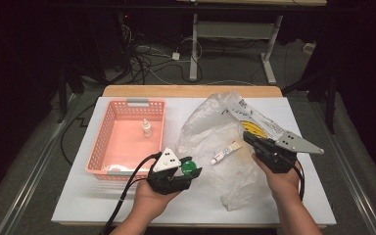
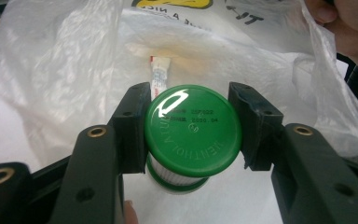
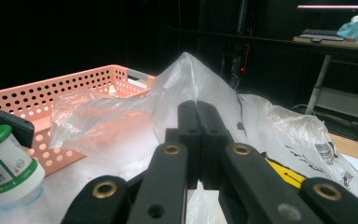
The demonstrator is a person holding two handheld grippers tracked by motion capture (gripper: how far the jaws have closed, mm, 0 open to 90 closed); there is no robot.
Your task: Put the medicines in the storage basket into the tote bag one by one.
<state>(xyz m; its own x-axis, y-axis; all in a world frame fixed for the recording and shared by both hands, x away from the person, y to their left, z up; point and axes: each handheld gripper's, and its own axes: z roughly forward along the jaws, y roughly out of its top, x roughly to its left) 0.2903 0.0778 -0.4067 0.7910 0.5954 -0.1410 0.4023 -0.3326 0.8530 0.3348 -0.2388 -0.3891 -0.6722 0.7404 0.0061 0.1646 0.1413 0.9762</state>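
Left gripper (image 1: 183,172) clamps the green-capped jar (image 1: 188,167) upright; the basket (image 1: 108,127) lies just left, along the table's left edge.

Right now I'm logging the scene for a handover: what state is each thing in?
Green-capped jar: capped, held between the jaws of the left gripper.
Plastic bag: crumpled, its edge pinched by the right gripper.
Small tube: lying flat inside the bag.
Pink basket: upright on the table.
Dropper bottle: standing, capped, in the basket.
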